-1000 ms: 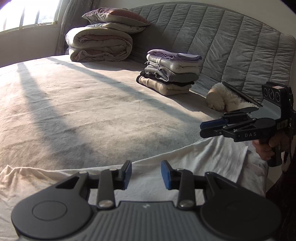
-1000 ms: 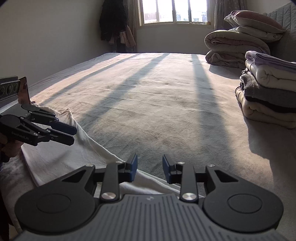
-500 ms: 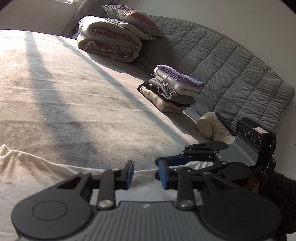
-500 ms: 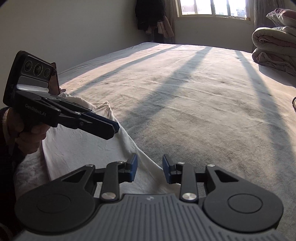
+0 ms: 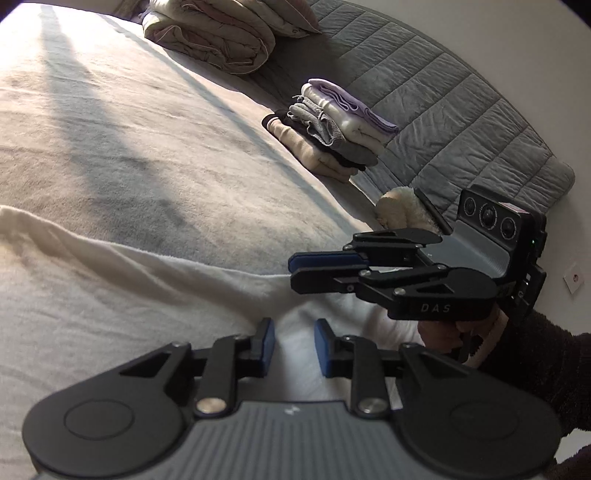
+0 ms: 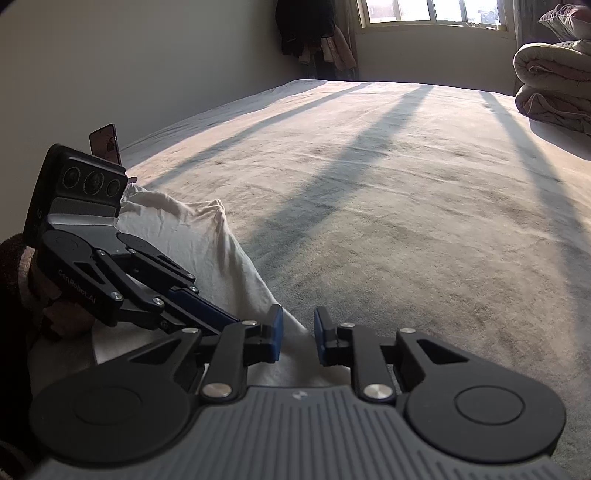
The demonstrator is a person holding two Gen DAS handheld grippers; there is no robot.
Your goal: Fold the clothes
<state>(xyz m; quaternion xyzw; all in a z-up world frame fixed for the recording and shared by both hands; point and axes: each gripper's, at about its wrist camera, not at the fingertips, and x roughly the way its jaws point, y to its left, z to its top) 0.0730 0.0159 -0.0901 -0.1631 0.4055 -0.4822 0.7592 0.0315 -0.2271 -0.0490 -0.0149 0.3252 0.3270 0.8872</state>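
A white garment [image 5: 147,295] lies spread along the near edge of the bed [image 5: 147,147]. My left gripper [image 5: 294,347] hovers low over its edge; the jaws are closing, with cloth showing in the gap and the pads still apart. My right gripper [image 6: 298,334] is close beside it at the same edge [image 6: 192,251]. Its jaws are closing too, and a ridge of the cloth runs up between them. From the left wrist the right gripper [image 5: 293,272] appears side-on, fingers nearly together. The left gripper's [image 6: 229,317] tips are partly hidden behind the right one.
A stack of folded clothes [image 5: 332,125] sits by the grey quilted headboard [image 5: 461,122], with a rolled duvet [image 5: 214,37] farther back and a fluffy cream item [image 5: 402,210] nearer. A phone [image 6: 105,142] stands at the bed's left edge. Dark clothes [image 6: 306,33] hang beside the window [image 6: 432,11].
The two grippers have come close together at the garment's edge. The left one has sunk and rolled toward the cloth. Both pairs of jaws have narrowed.
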